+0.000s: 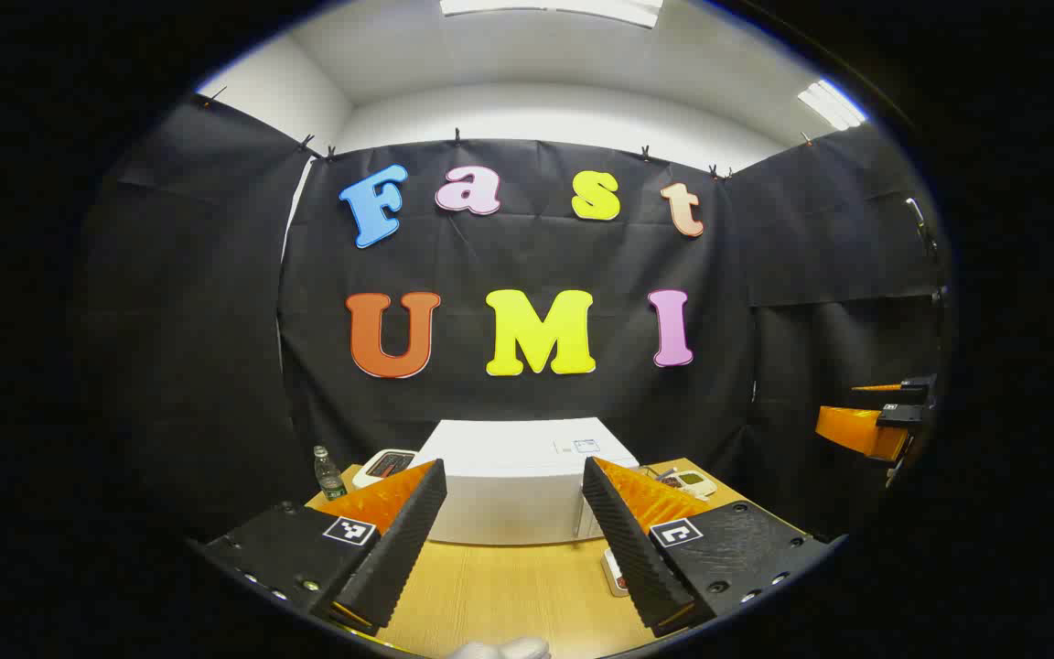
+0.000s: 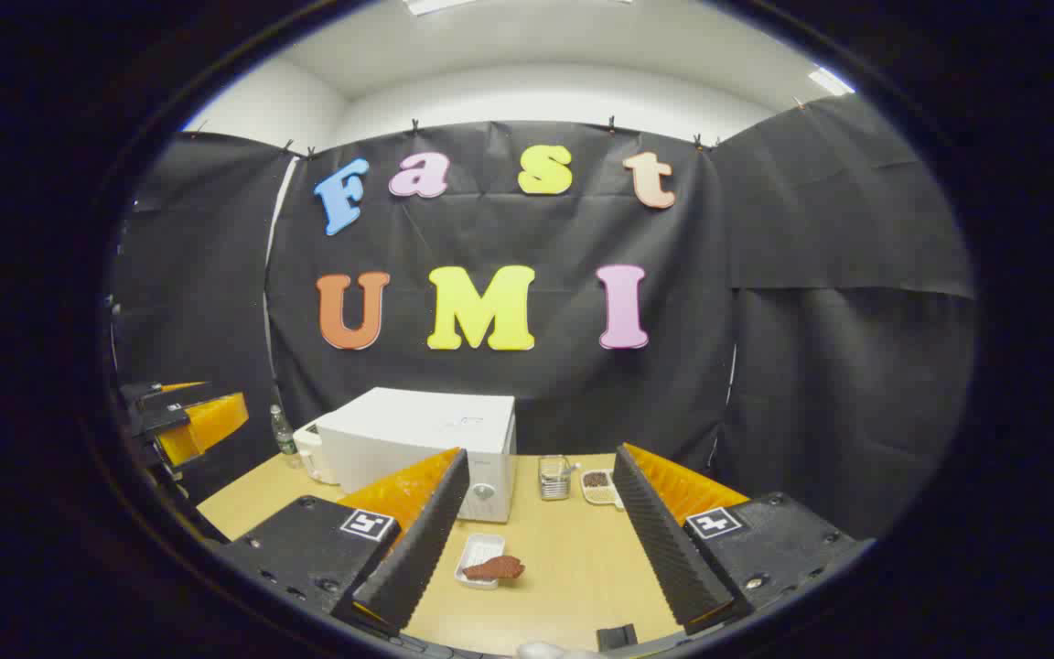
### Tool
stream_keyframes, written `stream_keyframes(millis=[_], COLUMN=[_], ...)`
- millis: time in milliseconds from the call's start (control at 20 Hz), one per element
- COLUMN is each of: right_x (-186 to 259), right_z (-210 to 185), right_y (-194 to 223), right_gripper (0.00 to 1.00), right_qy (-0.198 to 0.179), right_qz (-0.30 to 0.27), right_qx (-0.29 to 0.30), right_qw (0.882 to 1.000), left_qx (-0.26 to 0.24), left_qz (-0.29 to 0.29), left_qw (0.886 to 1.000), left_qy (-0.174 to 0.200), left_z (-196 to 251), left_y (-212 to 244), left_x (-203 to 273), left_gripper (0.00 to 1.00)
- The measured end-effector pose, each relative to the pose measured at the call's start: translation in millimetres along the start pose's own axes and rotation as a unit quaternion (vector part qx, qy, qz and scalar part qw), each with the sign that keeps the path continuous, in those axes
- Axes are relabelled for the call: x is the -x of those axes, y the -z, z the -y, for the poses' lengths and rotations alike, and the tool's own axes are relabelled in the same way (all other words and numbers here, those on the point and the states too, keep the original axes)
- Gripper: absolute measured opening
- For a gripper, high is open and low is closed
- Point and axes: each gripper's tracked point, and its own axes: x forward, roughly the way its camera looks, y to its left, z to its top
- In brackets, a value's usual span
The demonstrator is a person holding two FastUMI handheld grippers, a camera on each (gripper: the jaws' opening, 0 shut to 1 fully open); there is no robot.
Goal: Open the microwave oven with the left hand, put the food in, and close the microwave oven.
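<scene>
The jaws of the left gripper (image 1: 513, 540) stand wide apart with nothing between them, and the jaws of the right gripper (image 2: 536, 540) are also wide apart and hold nothing. Both hover above the wooden worktop (image 2: 573, 567).

In the left gripper view, the white microwave oven (image 1: 518, 485) stands in the lower middle of the frame, seen between the two fingers, with its door closed. To the lower left of it is a small clear bottle with a green label (image 1: 328, 474), and a white device (image 1: 382, 465) lies beside the oven. At the right edge of this frame the right gripper appears, well apart from the oven.

In the right gripper view, the microwave oven stands left of centre. In the lower middle of the frame a white tray (image 2: 479, 558) lies on the worktop with a brown piece of food (image 2: 495, 568) on it, perhaps meat. Farther back, right of the oven, are a glass jar (image 2: 553, 477) and a small white dish with dark contents (image 2: 597, 485). The left gripper appears at the left edge.
</scene>
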Motion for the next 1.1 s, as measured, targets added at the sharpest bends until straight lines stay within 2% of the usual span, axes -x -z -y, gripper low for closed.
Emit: stream_keyframes(millis=[50,100,150,200,250,300,750,800,1000,1050,1100], right_x=[-4,-8,-12,-16,-20,-24,-49,-50,-56,-57,-58], right_z=[0,0,1,2,5,6,8,8,24,30,35], right_y=[0,2,3,1,-2,-1,-1,1,-7,-8,-9], right_gripper=[0.92,1.0,1.0,0.91,1.0,0.91,0.91,1.0,1.0,0.91,0.91], right_qy=[-0.004,-0.007,-0.009,-0.01,-0.008,-0.008,-0.019,-0.025,-0.022,-0.018,-0.014], right_qz=[-0.004,-0.008,-0.012,-0.012,-0.011,-0.013,-0.022,-0.029,-0.032,-0.033,-0.035], right_qx=[0.001,0.004,0.007,0.01,0.013,0.015,0.019,0.016,0.002,0.001,0.004], right_qw=[1.0,1.0,1.0,1.0,1.0,1.0,0.999,0.999,0.999,0.999,0.999], left_qx=[-0.003,-0.003,0.0,0.004,0.007,0.011,0.011,0.011,0.009,0.009,0.009], left_qz=[0.0,-0.002,-0.005,-0.008,-0.012,-0.015,-0.019,-0.017,0.005,0.008,0.005], left_qw=[1.0,1.0,1.0,1.0,1.0,1.0,1.0,1.0,1.0,1.0,1.0], left_qy=[-0.005,-0.01,-0.014,-0.016,-0.018,-0.018,-0.022,-0.019,-0.01,-0.002,0.005], left_z=[-3,-5,-6,-7,-7,-7,-3,0,20,29,38], left_y=[2,4,7,11,15,18,28,31,54,62,77], left_x=[-3,-7,-12,-17,-21,-26,-56,-62,-94,-104,-114], left_gripper=[0.93,0.93,0.93,0.93,0.93,0.93,0.93,0.93,0.93,0.93,0.93])
